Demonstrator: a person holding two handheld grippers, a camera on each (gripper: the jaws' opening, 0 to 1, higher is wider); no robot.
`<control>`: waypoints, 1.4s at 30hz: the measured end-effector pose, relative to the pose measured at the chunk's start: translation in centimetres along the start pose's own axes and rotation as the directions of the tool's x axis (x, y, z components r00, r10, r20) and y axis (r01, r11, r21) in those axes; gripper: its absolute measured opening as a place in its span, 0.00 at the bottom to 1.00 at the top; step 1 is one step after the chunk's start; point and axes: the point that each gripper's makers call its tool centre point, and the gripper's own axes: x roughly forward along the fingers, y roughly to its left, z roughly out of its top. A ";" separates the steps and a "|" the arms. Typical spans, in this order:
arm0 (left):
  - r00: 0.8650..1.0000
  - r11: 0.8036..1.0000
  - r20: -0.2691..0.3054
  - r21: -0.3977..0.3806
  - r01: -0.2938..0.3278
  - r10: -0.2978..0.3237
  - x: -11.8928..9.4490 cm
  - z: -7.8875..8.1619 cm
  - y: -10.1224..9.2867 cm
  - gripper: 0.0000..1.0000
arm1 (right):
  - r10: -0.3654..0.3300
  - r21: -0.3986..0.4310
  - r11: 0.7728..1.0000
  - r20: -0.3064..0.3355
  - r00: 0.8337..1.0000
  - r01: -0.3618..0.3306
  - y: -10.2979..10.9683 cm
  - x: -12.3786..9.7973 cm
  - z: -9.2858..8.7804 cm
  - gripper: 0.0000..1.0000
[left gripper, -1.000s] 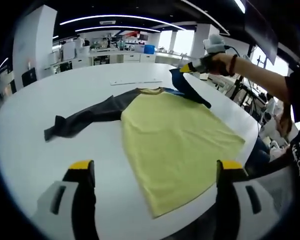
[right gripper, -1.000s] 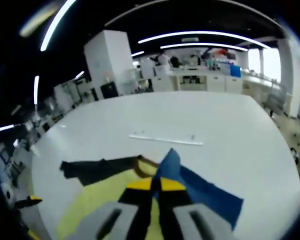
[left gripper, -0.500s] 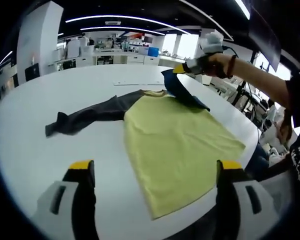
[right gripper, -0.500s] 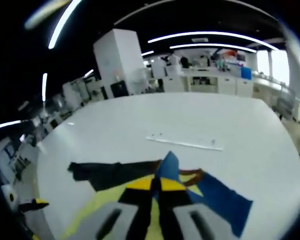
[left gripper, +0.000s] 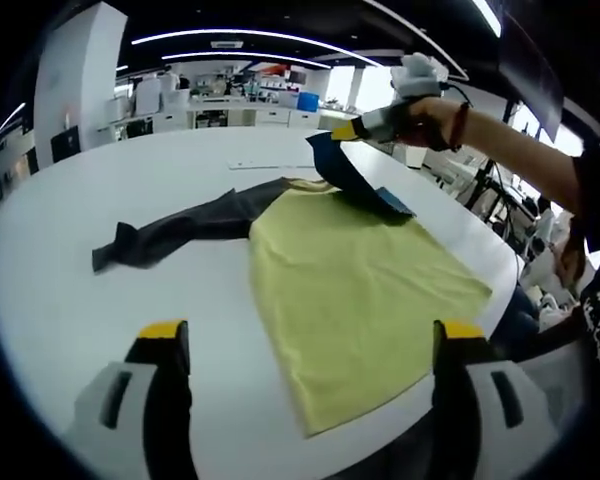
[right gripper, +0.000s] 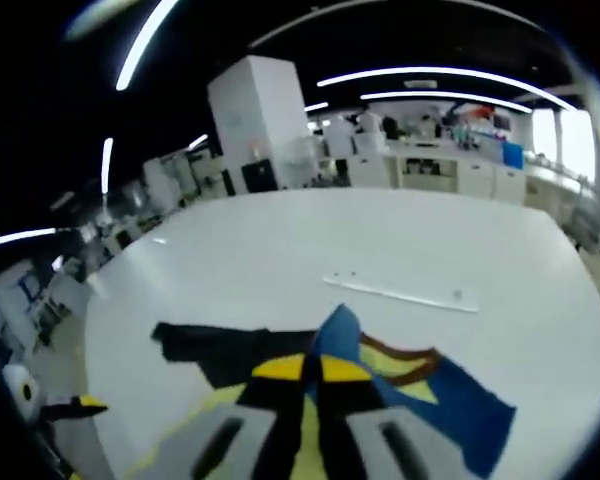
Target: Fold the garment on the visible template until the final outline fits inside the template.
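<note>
Long-sleeved shirt point(left gripper: 360, 270) lies flat on white table point(left gripper: 70, 290), yellow body up, dark sleeve point(left gripper: 180, 225) stretched sideways. My right gripper point(right gripper: 312, 368) pinches blue sleeve point(left gripper: 345, 178) cuff, lifted. Left gripper point(left gripper: 310, 345) wide open, holds nothing. Fabric soft, limp — grip edges, hem corners.

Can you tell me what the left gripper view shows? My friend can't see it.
The right hand-held gripper lifts a blue sleeve over a yellow shirt spread on a white table. The other, dark sleeve lies flat. The left hand-held gripper is open in front.
</note>
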 end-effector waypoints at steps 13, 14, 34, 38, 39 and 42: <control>1.000 1.000 -0.016 0.005 0.010 -0.010 0.1 -0.6 -0.1 0.99 | 0.083 -0.094 0.992 -0.034 0.996 -0.086 3.6 0.7 -0.9 0.00; 1.000 1.000 -0.016 0.006 0.009 -0.009 0.1 -0.6 -0.1 0.99 | 0.092 -0.101 0.990 -0.039 0.995 -0.095 3.8 0.8 -1.1 0.00; 1.000 1.000 -0.024 -0.007 -0.003 0.002 0.1 -1.0 -0.1 0.99 | 0.194 -0.221 0.949 -0.149 0.970 -0.224 7.7 2.2 -5.6 0.00; 1.000 1.000 -0.023 -0.010 -0.004 0.004 0.1 -1.1 0.0 0.99 | 0.174 -0.221 0.954 -0.152 0.973 -0.205 7.5 3.0 -6.4 0.00; 1.000 1.000 -0.023 -0.010 -0.005 0.004 0.1 -1.1 0.0 0.99 | 0.167 -0.221 0.955 -0.154 0.974 -0.199 7.5 3.0 -6.8 0.00; 1.000 1.000 -0.026 -0.010 -0.004 0.004 0.2 -1.2 -0.2 0.99 | 0.157 -0.223 0.956 -0.155 0.975 -0.190 7.5 3.8 -7.7 0.00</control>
